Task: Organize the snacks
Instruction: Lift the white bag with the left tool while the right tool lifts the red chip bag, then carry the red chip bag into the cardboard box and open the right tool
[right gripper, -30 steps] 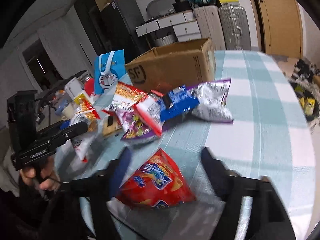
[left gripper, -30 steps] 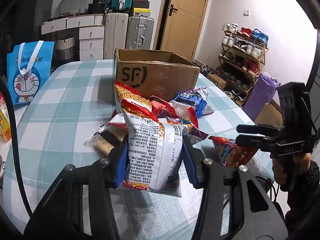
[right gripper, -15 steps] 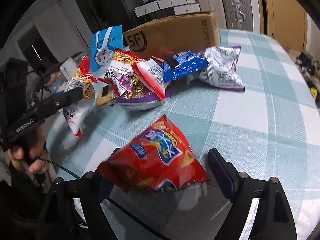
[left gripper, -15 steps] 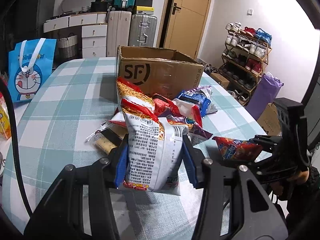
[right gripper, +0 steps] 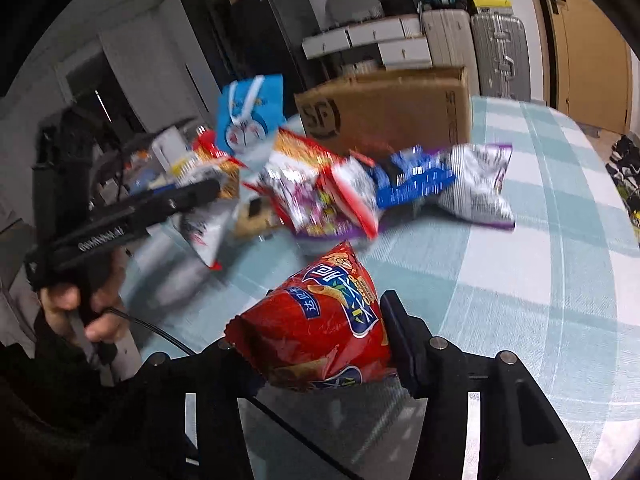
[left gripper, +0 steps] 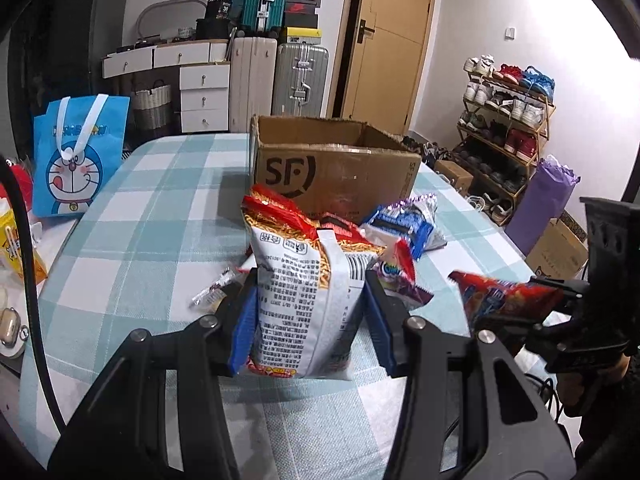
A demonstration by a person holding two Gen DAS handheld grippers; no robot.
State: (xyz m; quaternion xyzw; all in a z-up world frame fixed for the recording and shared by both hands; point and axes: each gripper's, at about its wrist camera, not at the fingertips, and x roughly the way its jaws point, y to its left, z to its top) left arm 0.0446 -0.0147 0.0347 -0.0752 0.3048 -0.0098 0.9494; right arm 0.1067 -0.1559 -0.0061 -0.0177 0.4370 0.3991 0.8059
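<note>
My left gripper (left gripper: pixel 308 312) clamps white noodle bag (left gripper: pixel 308 300); right gripper (right gripper: pixel 320 332), jaws just closing, pinches red chip bag (right gripper: pixel 320 328); pile behind blurred.

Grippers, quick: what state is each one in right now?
Left gripper: shut on the white noodle snack bag.
Right gripper: jaws just closed onto the red chip bag.

Right wrist view is motion-blurred: the snack pile (right gripper: pixel 360 196) smears, print on those bags unreadable. Left gripper (right gripper: pixel 200 194) there is blurred too, its tips lost against the clutter. Red chip bag (right gripper: pixel 320 328) covers the right gripper's (right gripper: pixel 320 354) left finger pad. In the left wrist view, the white noodle bag (left gripper: pixel 308 300) hides the snacks behind it and most of both blue pads (left gripper: pixel 242 324). Yellow pack (left gripper: pixel 16 248) cut off by the left edge. Small wrapper (left gripper: pixel 210 290) too small to identify.
</note>
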